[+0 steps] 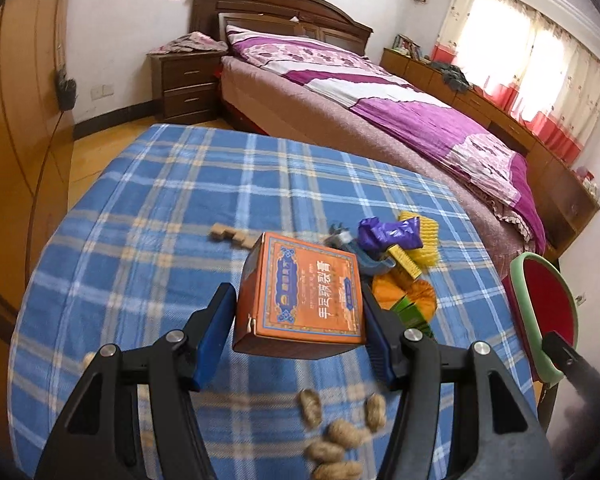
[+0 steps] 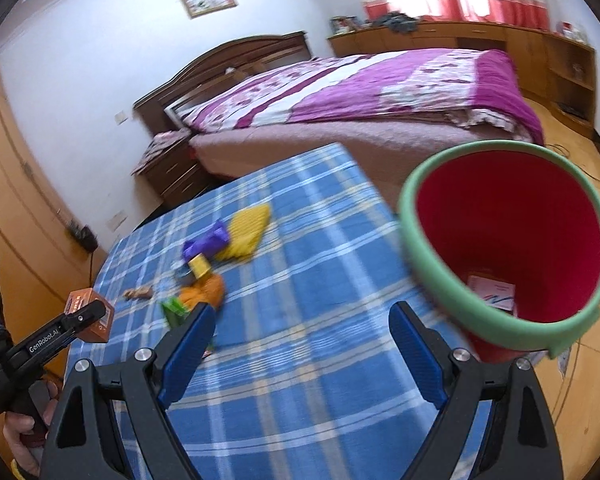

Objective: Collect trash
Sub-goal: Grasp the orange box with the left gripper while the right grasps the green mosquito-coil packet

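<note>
My left gripper (image 1: 297,320) is shut on an orange printed box (image 1: 304,292), which hangs above the blue checked tablecloth (image 1: 172,200). In the right wrist view the same box (image 2: 102,322) shows at the far left, in the left gripper (image 2: 90,314) that a hand holds. My right gripper (image 2: 303,314) stands open over the cloth with nothing between its fingers. A red bin with a green rim (image 2: 416,248) stands tilted just right of it, with a pink paper (image 2: 496,292) inside. Purple (image 1: 384,232), yellow (image 1: 424,228) and orange (image 1: 404,288) wrappers lie piled on the cloth.
Peanut shells (image 1: 340,432) lie near the table's front, and brown cubes (image 1: 236,236) sit left of the pile. A bed with a purple quilt (image 1: 380,92) stands beyond the table, with a nightstand (image 1: 188,80) beside it. The bin's rim (image 1: 524,320) shows at the table's right edge.
</note>
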A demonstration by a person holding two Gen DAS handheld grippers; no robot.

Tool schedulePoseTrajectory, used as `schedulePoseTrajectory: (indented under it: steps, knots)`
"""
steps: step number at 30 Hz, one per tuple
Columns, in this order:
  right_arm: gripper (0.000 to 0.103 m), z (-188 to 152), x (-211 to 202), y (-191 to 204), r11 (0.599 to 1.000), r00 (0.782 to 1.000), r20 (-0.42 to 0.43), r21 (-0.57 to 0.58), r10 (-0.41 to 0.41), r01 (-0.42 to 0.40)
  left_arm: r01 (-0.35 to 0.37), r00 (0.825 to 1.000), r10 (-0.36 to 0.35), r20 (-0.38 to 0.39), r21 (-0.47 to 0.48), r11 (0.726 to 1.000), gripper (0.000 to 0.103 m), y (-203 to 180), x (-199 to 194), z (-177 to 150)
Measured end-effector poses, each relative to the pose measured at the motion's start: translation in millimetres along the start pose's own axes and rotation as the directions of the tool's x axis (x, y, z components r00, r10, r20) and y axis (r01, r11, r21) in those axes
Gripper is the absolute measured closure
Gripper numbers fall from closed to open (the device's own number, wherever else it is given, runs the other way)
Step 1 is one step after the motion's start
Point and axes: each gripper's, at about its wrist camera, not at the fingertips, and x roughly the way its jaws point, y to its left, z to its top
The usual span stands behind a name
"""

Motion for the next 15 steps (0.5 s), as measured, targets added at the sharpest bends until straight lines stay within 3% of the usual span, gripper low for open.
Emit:
schedulePoseTrajectory:
  steps: [15]
  knots:
    - [0.008,-27,57,77,0.984,0.986,-0.157,-0.163,0.048,-0.074,-0.049,0.999,0.048,-0.019,-0.081,0.995,0.042,47,-7,-17]
